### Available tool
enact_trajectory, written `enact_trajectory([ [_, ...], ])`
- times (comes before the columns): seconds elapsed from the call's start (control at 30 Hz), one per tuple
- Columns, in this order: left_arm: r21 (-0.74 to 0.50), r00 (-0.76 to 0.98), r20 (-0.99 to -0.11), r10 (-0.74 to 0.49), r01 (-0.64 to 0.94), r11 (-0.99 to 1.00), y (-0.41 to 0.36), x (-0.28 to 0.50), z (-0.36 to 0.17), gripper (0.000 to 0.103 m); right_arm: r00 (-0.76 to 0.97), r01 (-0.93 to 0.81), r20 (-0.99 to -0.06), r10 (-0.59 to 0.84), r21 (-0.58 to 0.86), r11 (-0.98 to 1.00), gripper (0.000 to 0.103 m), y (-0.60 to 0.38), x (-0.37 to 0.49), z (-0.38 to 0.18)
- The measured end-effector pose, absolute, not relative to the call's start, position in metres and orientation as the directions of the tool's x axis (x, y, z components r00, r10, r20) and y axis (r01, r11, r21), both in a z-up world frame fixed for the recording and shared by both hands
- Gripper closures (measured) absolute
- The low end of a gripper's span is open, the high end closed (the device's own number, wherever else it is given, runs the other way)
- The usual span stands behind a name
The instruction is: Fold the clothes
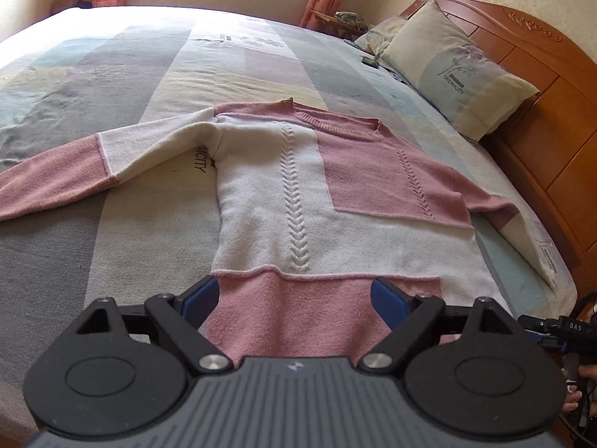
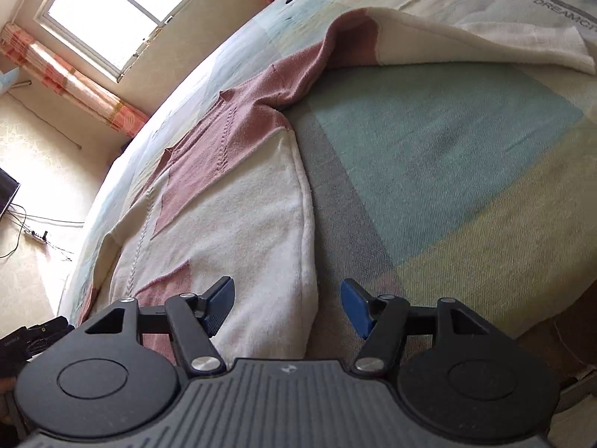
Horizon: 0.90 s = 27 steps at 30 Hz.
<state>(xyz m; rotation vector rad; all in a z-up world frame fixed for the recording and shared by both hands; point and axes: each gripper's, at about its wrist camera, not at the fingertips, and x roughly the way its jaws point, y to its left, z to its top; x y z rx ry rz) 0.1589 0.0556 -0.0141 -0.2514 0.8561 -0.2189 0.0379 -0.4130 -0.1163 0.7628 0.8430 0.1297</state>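
A pink and white sweater (image 1: 298,186) lies flat on the striped bedspread (image 1: 112,74), hem nearest. The left gripper (image 1: 294,300) hovers spread over the pink hem, pinching nothing. The right gripper (image 2: 287,302) gapes empty above the sweater's right edge.

The sweater (image 1: 294,186) lies flat on the bed (image 1: 123,254), neckline toward the far side, hem at the near edge. One sleeve (image 1: 74,171) stretches out to the left across the bed, the other (image 1: 496,209) runs right toward the headboard (image 1: 541,112). A pillow (image 1: 455,67) sits against that headboard, beyond the right sleeve. The left gripper (image 1: 294,302) hangs over the hem, jaws spread wide and clear of the knit. The right gripper (image 2: 287,306) straddles the sweater's right side edge, apart from it. Behind the bed, a window (image 2: 123,11).
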Motion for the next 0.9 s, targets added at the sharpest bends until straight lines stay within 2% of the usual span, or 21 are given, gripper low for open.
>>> enact_trajectory([
  [0.17, -0.333, 0.624, -0.714, -0.316, 0.093, 0.938, 0.050, 0.155, -0.021, 0.015, 0.690, 0.101, -0.509, 0.514, 0.771, 0.628, 0.022, -0.404, 0.045, -0.134],
  [0.33, -0.349, 0.614, -0.710, -0.345, 0.118, 0.930, 0.035, 0.149, -0.024, 0.014, 0.693, 0.048, -0.455, 0.559, 0.803, 0.594, 0.017, -0.398, 0.065, -0.133],
  [0.57, -0.347, 0.602, -0.715, -0.355, 0.134, 0.928, 0.024, 0.144, -0.027, 0.014, 0.559, -0.057, -0.419, 0.715, 0.842, 0.537, 0.018, -0.379, 0.048, -0.138],
  [0.63, -0.342, 0.600, -0.718, -0.354, 0.139, 0.929, 0.020, 0.143, -0.027, 0.014, 0.599, -0.030, -0.377, 0.706, 0.871, 0.491, 0.018, -0.388, 0.047, -0.143],
  [0.7, -0.340, 0.600, -0.716, -0.356, 0.144, 0.929, 0.017, 0.141, -0.026, 0.014, 0.651, -0.002, -0.321, 0.687, 0.905, 0.425, 0.024, -0.399, 0.047, -0.149],
  [0.8, -0.340, 0.605, -0.710, -0.361, 0.154, 0.928, 0.014, 0.138, -0.023, 0.014, 0.712, 0.020, -0.239, 0.660, 0.947, 0.321, 0.026, -0.409, 0.043, -0.158],
  [0.9, -0.328, 0.607, -0.711, -0.355, 0.160, 0.931, 0.012, 0.136, -0.020, 0.014, 0.740, -0.040, -0.182, 0.648, 0.949, 0.312, 0.025, -0.414, 0.032, -0.144],
])
